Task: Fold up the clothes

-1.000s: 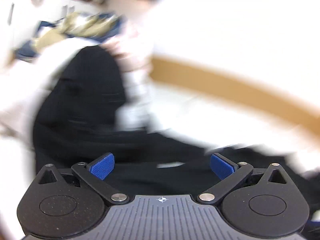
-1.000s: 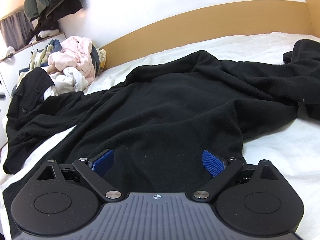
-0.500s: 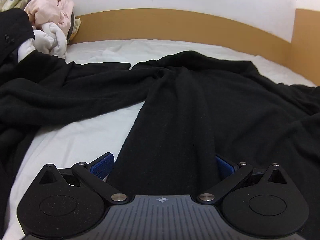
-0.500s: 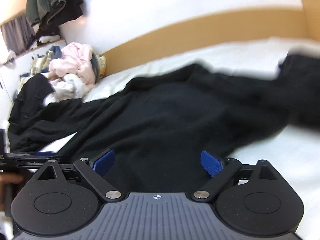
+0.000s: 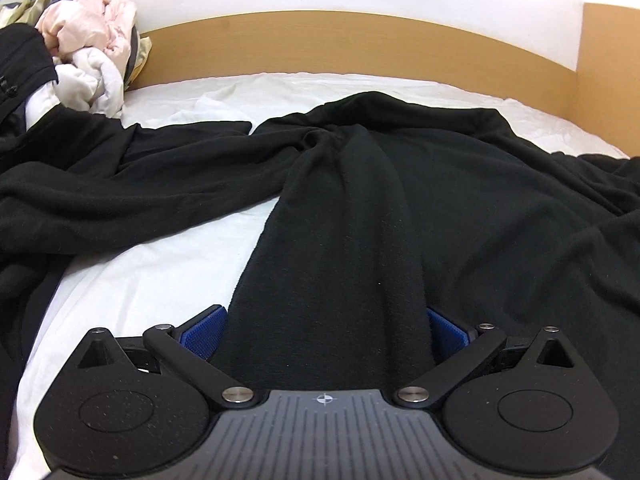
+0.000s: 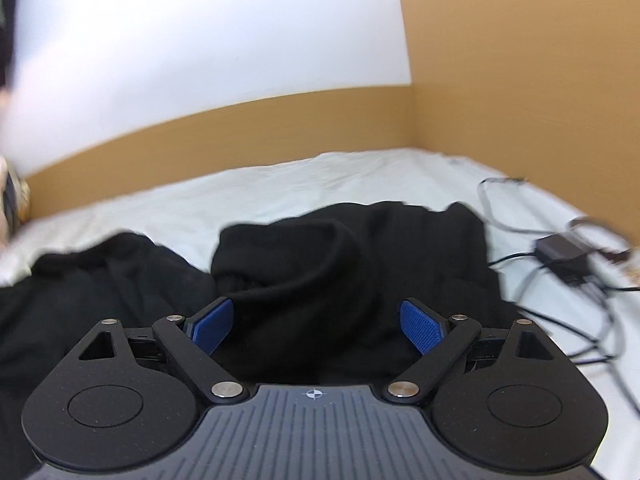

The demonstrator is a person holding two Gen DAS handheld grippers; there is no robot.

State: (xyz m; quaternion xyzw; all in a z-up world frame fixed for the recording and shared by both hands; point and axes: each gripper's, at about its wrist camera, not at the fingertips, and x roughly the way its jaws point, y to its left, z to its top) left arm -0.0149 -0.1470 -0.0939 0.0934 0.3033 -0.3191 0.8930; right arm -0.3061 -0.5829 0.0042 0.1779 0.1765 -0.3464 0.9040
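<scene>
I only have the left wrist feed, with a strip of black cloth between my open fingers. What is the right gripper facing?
Observer: The right gripper is open above a bunched fold of the black garment.
Operator: Anything near it besides cloth?
Observer: Yes, a dark power adapter with tangled cables lies on the white sheet to its right.
Operator: How does the bed end on that side?
Observer: A tall wooden side panel meets the headboard in a corner.
</scene>
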